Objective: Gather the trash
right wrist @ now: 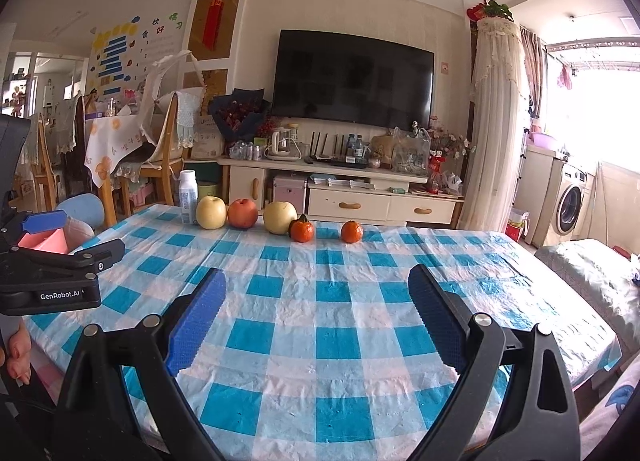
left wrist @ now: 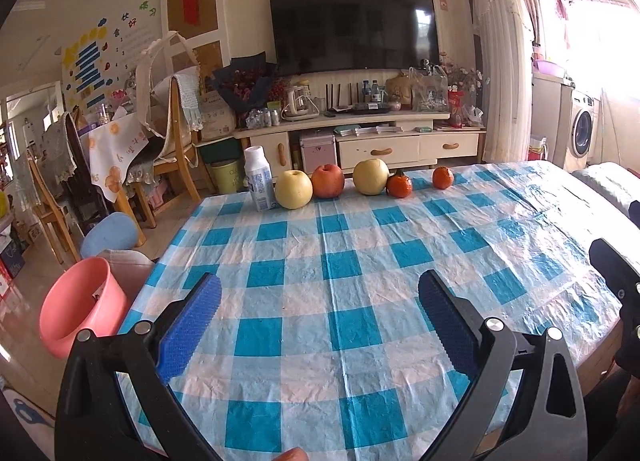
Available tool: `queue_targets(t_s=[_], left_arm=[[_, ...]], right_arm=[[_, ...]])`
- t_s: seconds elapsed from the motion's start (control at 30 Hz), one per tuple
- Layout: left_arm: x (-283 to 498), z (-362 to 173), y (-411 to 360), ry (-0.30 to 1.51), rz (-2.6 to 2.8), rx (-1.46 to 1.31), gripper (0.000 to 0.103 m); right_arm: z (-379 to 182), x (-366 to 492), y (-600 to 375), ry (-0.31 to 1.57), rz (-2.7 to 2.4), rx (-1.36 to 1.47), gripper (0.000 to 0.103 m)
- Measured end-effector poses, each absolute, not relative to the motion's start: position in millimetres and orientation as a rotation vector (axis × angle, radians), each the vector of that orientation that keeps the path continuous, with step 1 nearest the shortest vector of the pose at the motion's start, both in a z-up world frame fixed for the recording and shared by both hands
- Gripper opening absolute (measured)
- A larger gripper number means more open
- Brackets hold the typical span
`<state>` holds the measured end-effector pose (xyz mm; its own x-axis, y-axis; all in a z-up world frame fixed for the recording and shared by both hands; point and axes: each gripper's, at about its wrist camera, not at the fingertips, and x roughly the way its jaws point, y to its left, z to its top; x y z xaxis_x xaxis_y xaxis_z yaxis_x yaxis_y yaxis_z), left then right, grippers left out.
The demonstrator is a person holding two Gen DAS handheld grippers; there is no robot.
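Observation:
A white plastic bottle [left wrist: 259, 177] with a blue label stands at the far left end of a row on the checked tablecloth [left wrist: 340, 301]; the right wrist view shows the bottle [right wrist: 188, 197] too. A pink bin [left wrist: 80, 303] sits on the floor off the table's left edge, and a corner of the bin [right wrist: 44, 241] peeks out behind the other tool. My left gripper [left wrist: 320, 301] hovers open over the near part of the cloth, nothing between its blue pads. My right gripper [right wrist: 316, 297] is open too, empty, well short of the row.
Beside the bottle lie a yellow apple [left wrist: 293, 189], a red apple [left wrist: 328, 180], a second yellow apple [left wrist: 371, 176] and two tangerines [left wrist: 400, 185] [left wrist: 443, 177]. Wooden chairs [left wrist: 176, 133] stand left of the table. A TV cabinet [left wrist: 360, 141] runs behind it. A bed [right wrist: 592, 273] lies at right.

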<state>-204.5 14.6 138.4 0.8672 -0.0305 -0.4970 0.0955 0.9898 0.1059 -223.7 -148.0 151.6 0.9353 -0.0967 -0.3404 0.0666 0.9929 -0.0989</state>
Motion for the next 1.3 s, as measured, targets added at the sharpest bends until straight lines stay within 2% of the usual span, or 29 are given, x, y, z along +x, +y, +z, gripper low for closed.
queue_targets(t_s=[1.03, 1.3], left_arm=[[-179, 113, 10, 0.550, -0.152, 0.043, 0.098], [-136, 89, 10, 0.662, -0.105, 0.067, 0.098]], right_arm=[[124, -193, -148, 0.429, -0.068, -0.075, 0.093], [107, -154, -156, 0.544, -0.045, -0.002, 0.094]])
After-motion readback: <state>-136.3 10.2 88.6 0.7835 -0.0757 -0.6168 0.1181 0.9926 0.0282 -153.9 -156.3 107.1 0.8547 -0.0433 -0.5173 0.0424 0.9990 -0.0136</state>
